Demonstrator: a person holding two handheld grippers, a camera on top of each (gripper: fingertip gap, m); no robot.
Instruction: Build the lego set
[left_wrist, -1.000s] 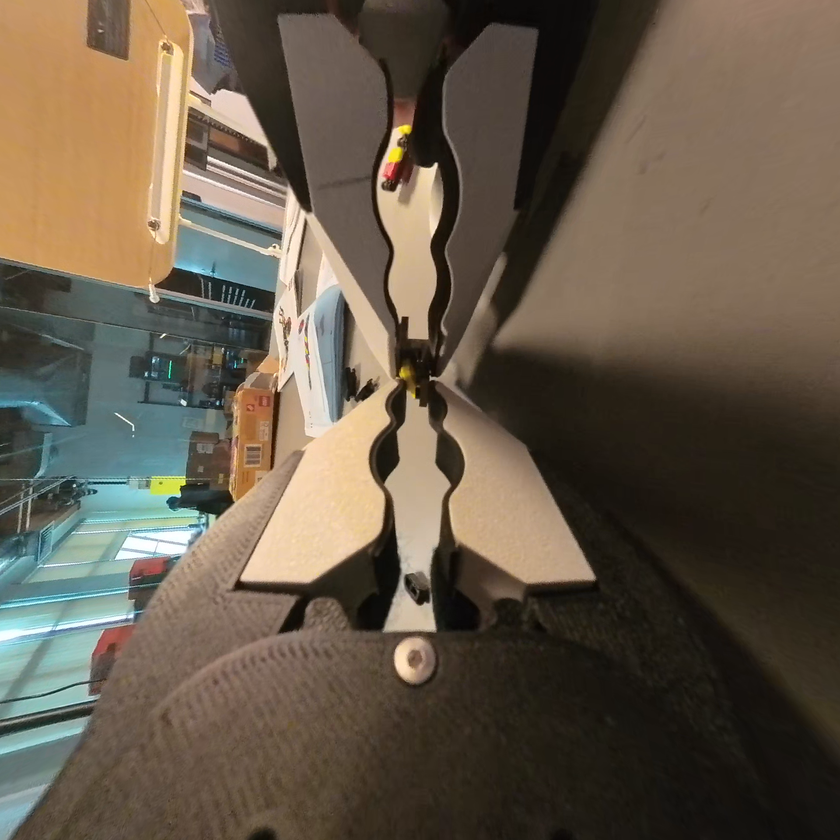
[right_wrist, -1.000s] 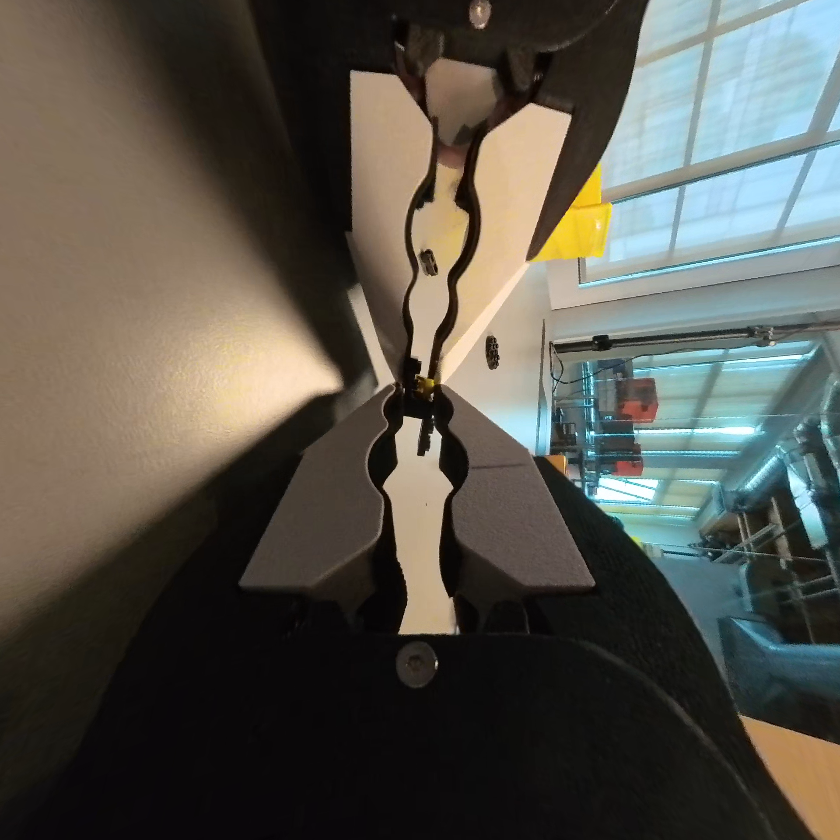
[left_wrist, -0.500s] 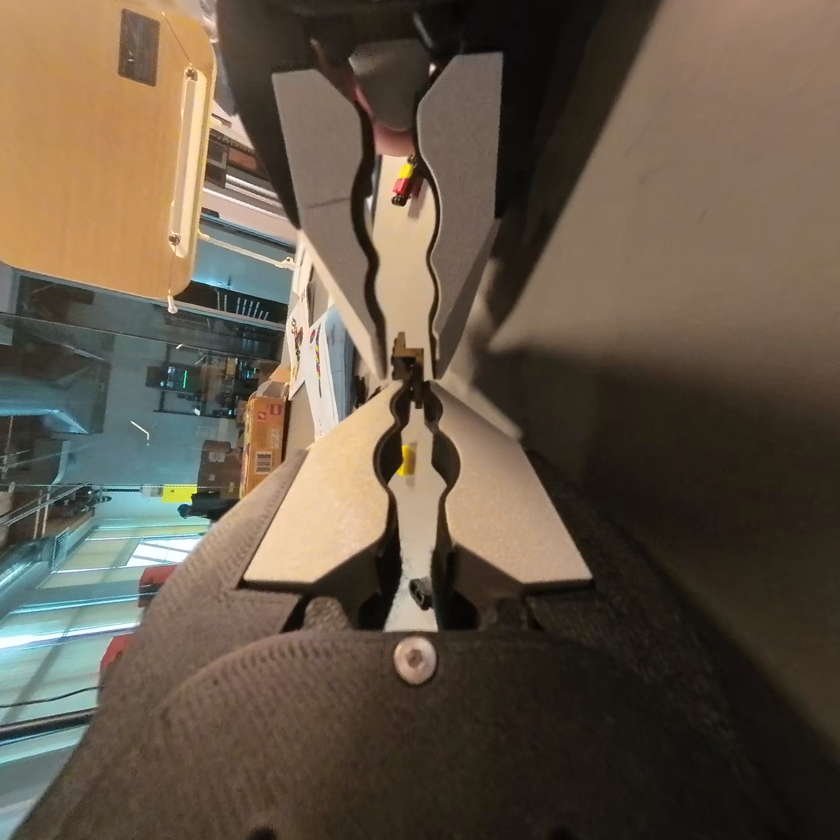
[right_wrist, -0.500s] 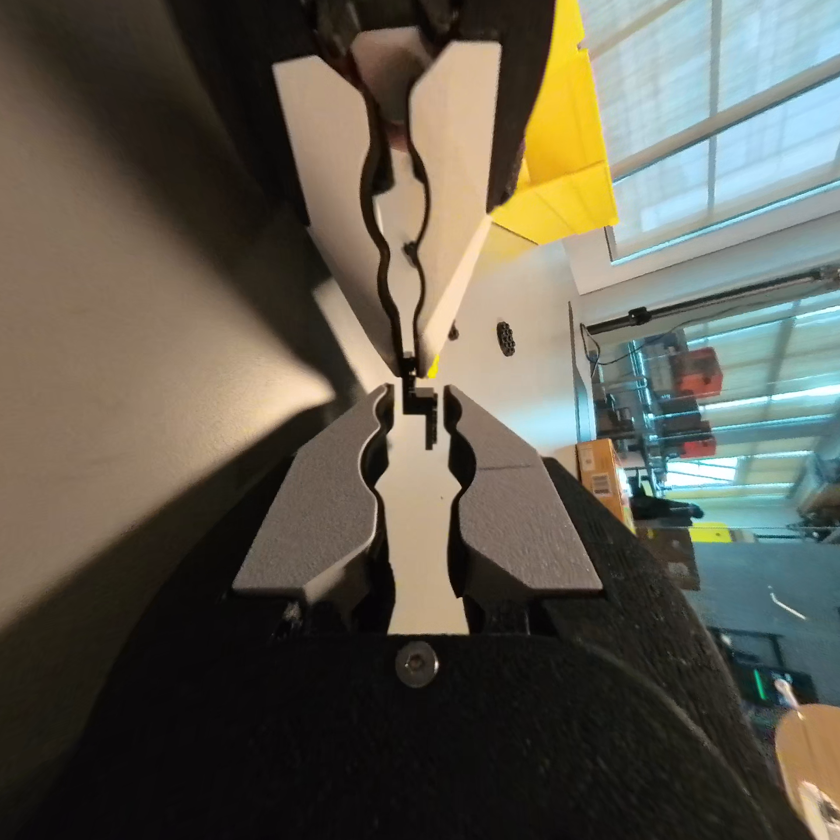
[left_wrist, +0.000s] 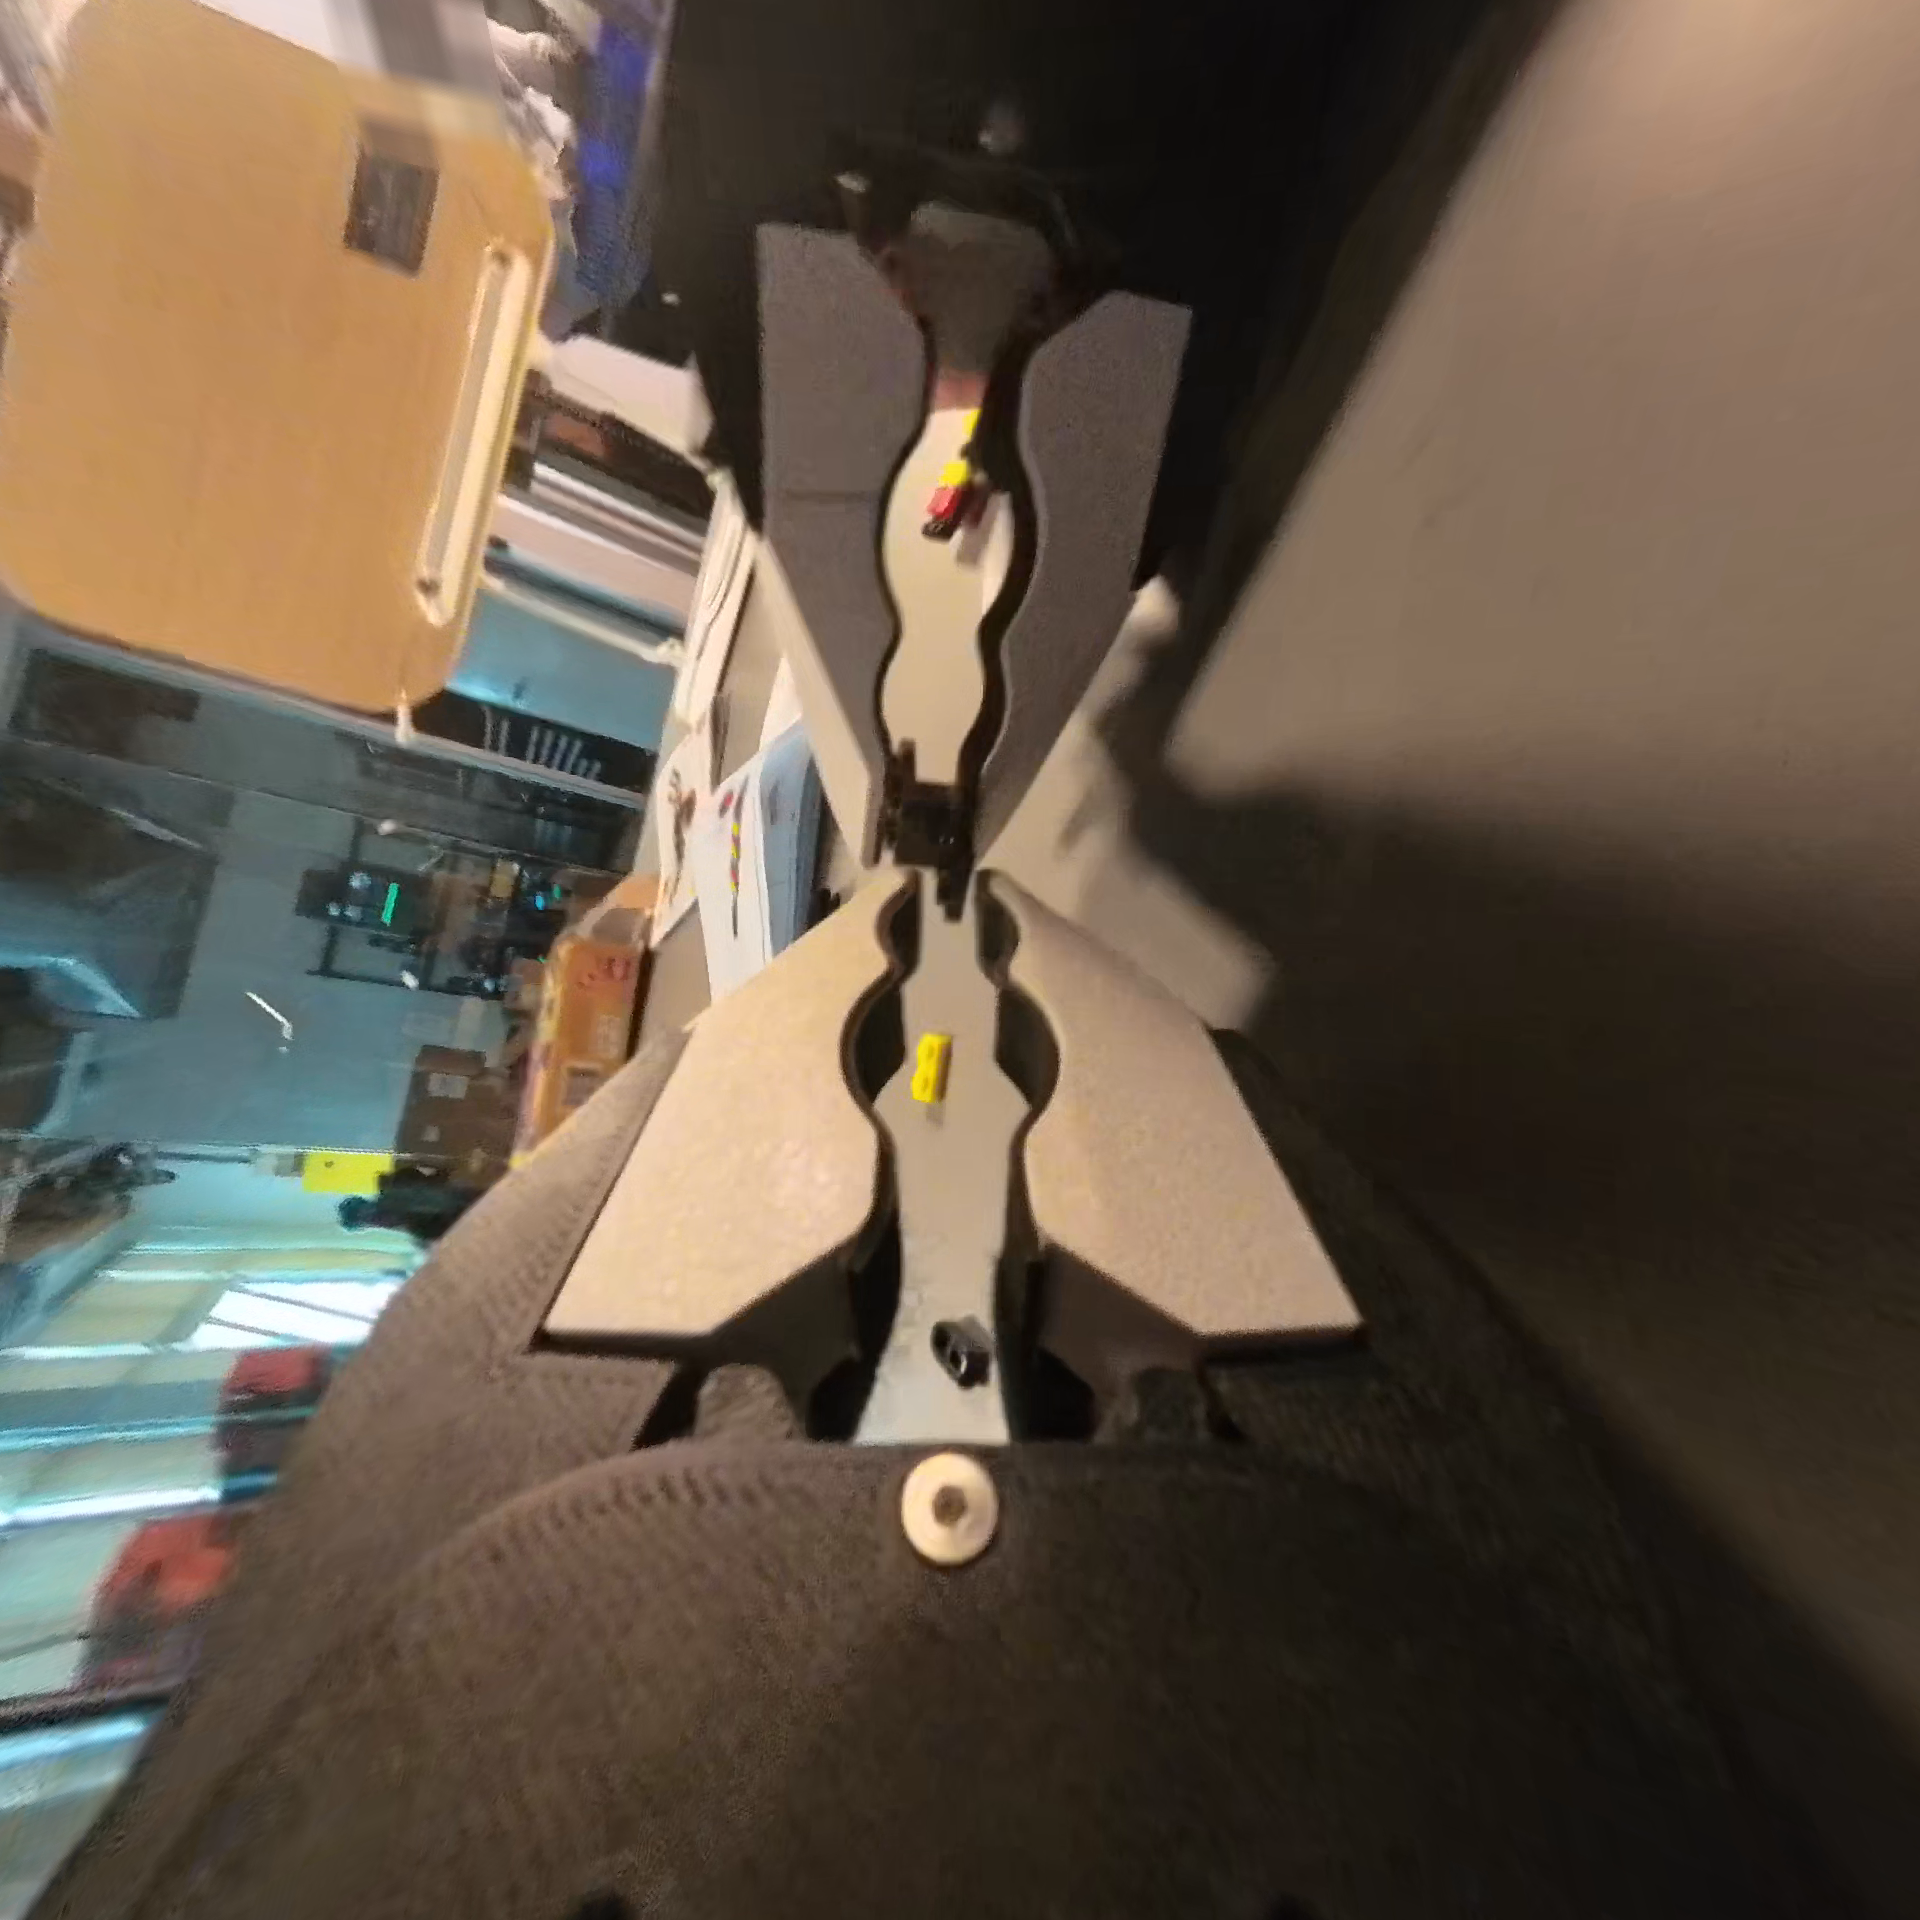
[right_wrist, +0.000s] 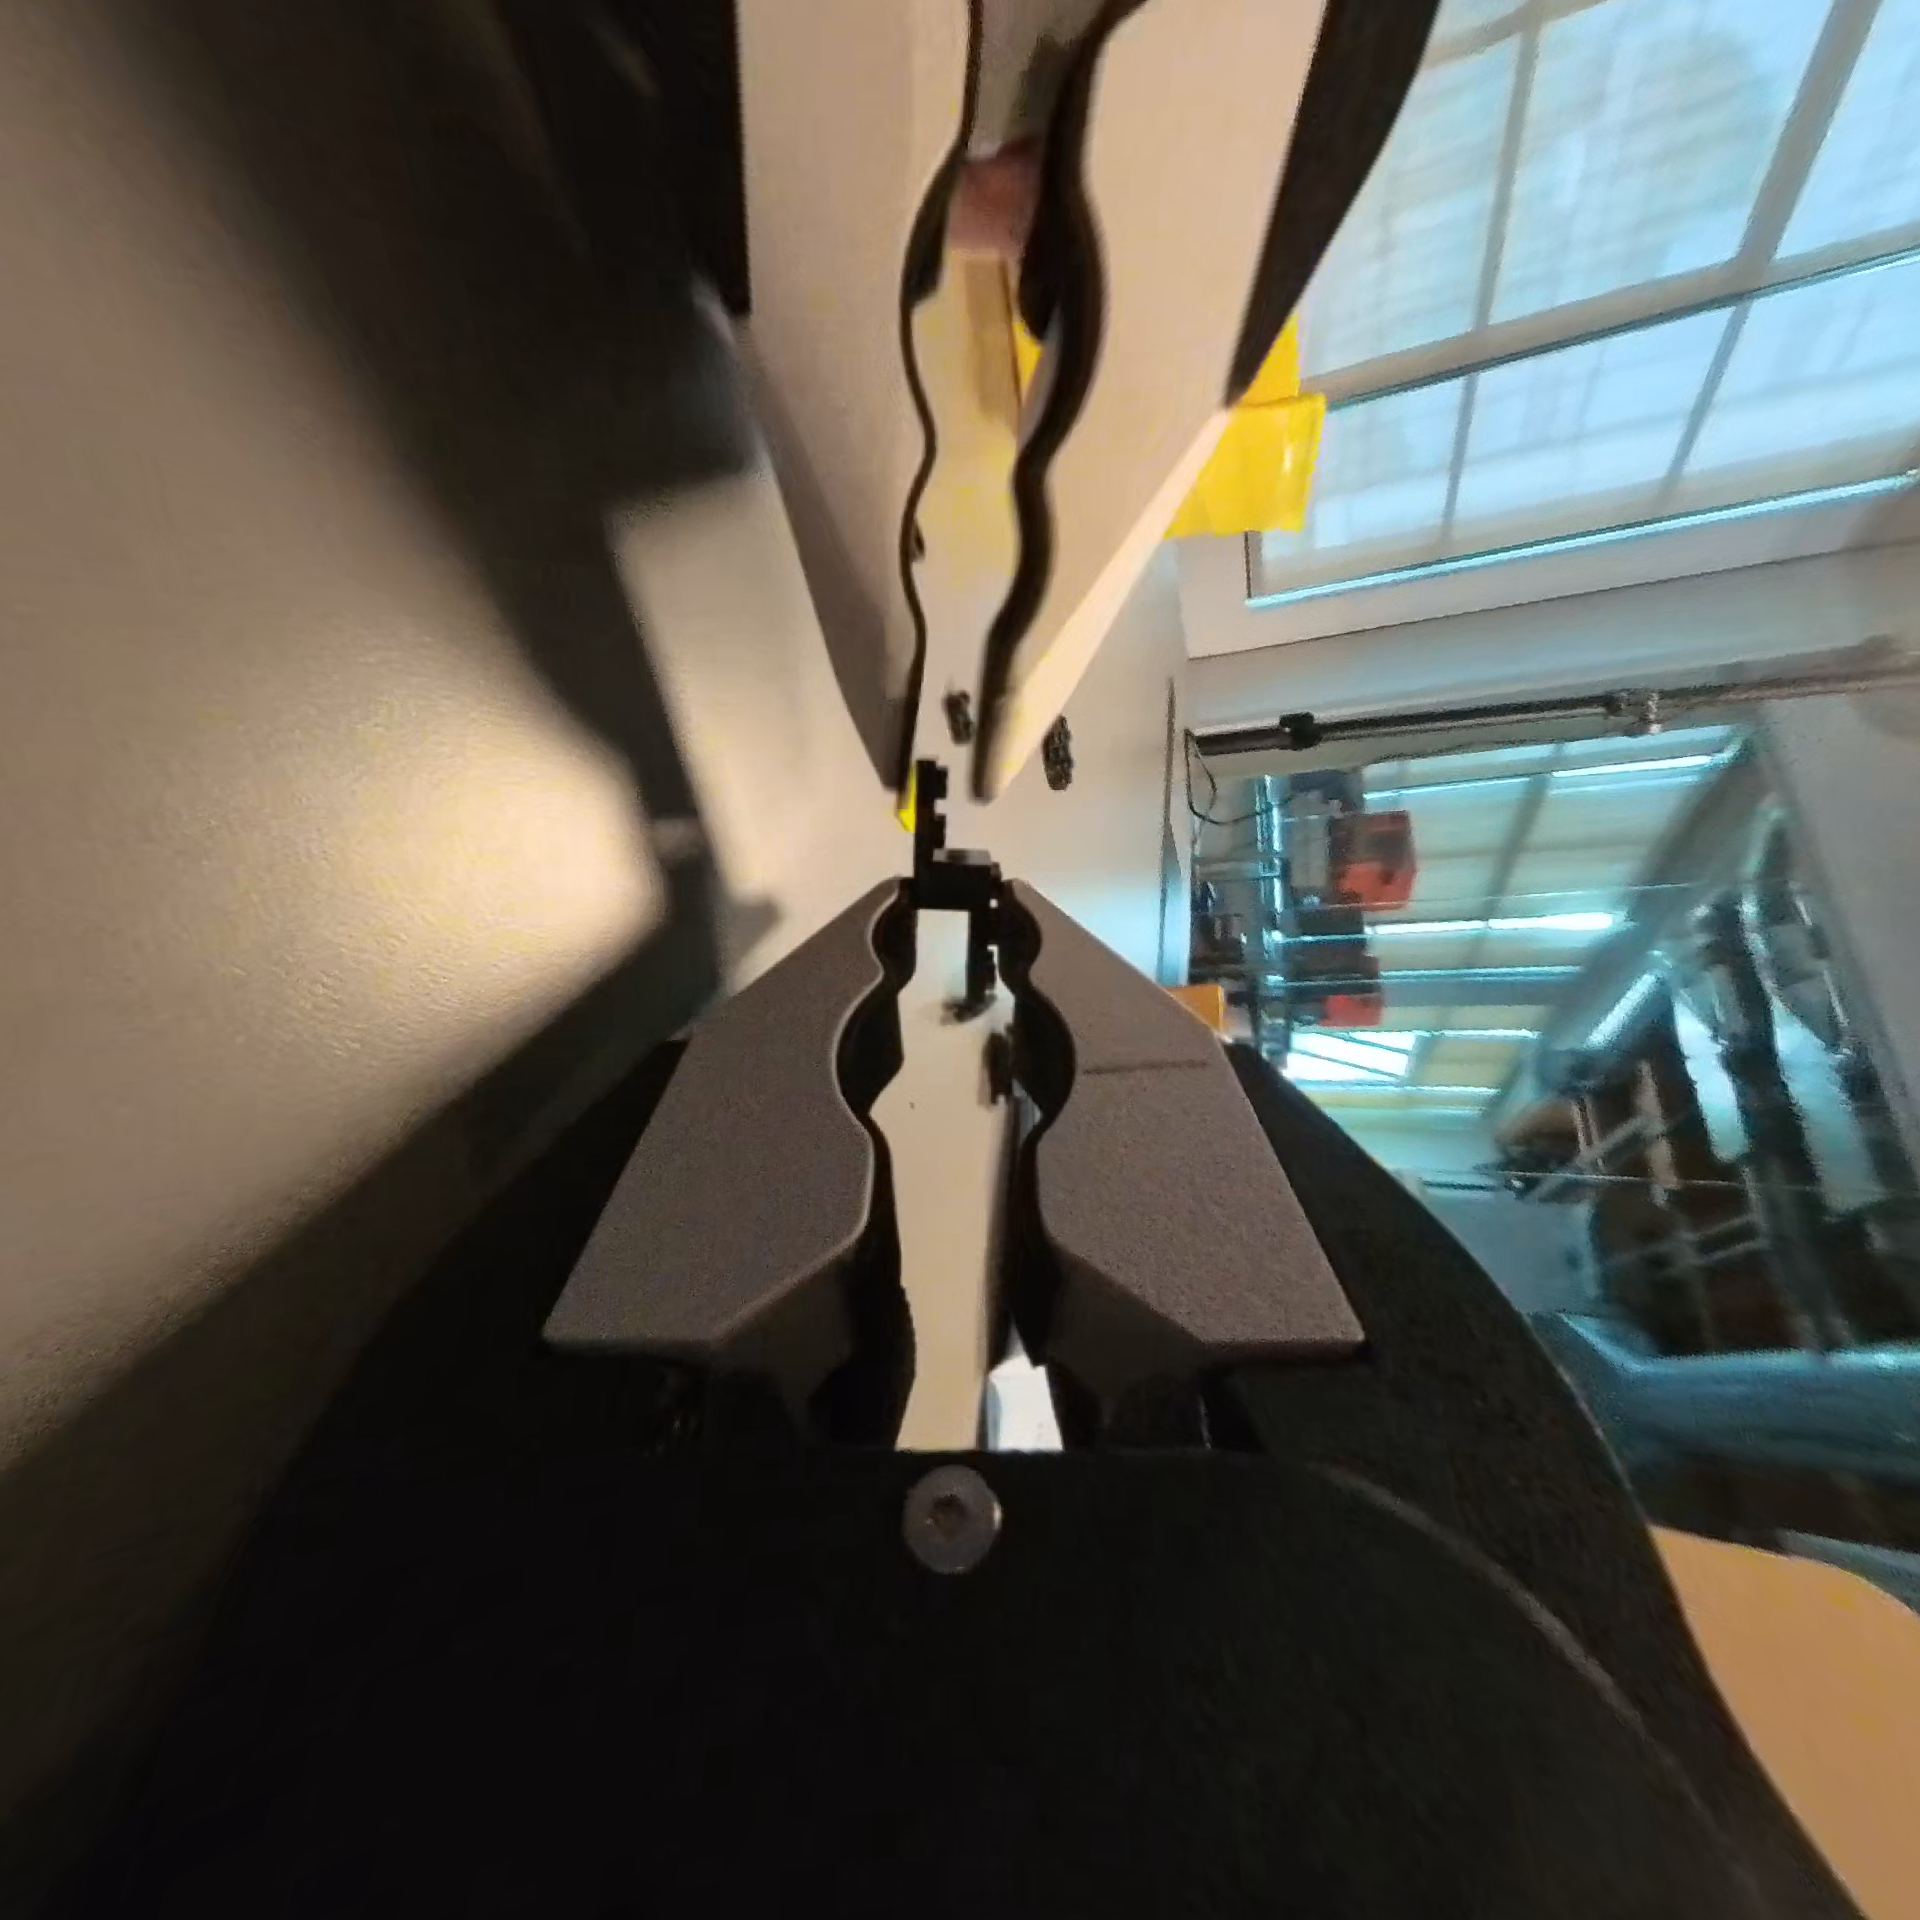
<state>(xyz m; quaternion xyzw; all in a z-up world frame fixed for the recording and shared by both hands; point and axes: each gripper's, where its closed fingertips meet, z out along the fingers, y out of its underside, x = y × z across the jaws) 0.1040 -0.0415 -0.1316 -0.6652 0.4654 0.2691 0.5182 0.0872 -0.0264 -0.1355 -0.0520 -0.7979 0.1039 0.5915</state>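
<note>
1. The right hand-held gripper (right_wrist: 956, 894) has matte grey fingers with wavy, scalloped inner edges. Their tips are pinched onto a black lego piece (right_wrist: 951, 871).
2. That piece is a small stepped assembly: a blocky part sits between the tips, and a thin studded strip stands out beyond them. It is held in the air above the pale, smooth tabletop (right_wrist: 945, 1195).
3. The left hand-held gripper (left_wrist: 951, 883) meets it tip to tip. It has the same scalloped shape with a grainy surface, and its tips stand slightly parted. The end of the black piece reaches into that narrow gap. Whether the fingers touch it cannot be told.
4. A small yellow brick (left_wrist: 930, 1065) with two studs lies loose on the tabletop, seen between the left fingers.
5. A tiny black part (left_wrist: 961, 1351) with a round hole lies nearer the left gripper's base.
6. A red and yellow lego build (left_wrist: 948, 499) shows between the far fingers.
7. Printed sheets (left_wrist: 748, 862) and an orange cardboard box (left_wrist: 587, 1023) lie farther off on the tabletop. Both are blurred.
</note>
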